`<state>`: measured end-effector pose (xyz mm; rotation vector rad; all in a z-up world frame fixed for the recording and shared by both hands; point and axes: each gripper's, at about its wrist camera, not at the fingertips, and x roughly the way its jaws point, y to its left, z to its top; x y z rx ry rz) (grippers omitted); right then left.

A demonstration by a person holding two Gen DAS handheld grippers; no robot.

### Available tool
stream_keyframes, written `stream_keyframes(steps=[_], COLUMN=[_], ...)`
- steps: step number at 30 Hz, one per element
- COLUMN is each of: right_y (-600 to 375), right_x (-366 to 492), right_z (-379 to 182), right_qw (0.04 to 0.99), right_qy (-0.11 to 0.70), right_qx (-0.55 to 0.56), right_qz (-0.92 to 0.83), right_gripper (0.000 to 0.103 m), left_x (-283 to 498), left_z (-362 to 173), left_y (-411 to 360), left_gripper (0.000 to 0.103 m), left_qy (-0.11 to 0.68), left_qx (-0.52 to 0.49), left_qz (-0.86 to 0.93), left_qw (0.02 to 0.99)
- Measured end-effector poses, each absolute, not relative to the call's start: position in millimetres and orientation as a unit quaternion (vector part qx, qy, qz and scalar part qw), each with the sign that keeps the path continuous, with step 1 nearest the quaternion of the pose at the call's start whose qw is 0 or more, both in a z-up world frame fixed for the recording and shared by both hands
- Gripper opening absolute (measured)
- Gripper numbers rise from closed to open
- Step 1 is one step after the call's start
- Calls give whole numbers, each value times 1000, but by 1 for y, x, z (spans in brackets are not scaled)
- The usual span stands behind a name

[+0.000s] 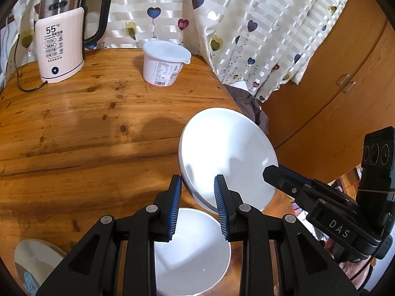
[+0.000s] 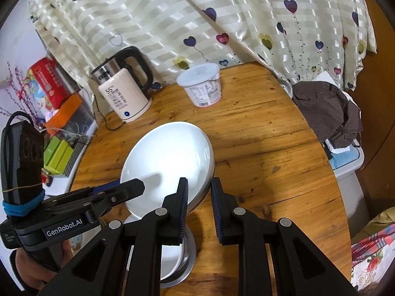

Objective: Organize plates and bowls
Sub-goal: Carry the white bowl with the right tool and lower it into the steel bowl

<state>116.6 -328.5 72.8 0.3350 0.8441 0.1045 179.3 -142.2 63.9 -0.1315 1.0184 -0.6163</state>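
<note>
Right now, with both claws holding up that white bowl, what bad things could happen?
1. The white bowl hangs tilted, pinched only at its rim by the left claw and the right claw. It might slip and fall onto the steel bowl below.
2. It is held near the edge of the wooden table, so a slip could send it to the floor.

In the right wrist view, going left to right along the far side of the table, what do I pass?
Kettle → white lidded tub → brown cloth at the table's right edge.
</note>
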Motion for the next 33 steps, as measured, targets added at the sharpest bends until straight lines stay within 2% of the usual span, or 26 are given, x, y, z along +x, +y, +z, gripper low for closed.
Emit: stream_keyframes(steps=[33], right_y=[-288], right_x=[79], right_z=[65], right_qw=[887], right_qy=[424], right_qx=[164], right_qz=[88], right_gripper=[18], left_x=[128], left_z=[58], left_y=[-97], left_gripper=[29], left_qy=[486], left_qx=[-69], left_qz=[-258], left_qw=[832])
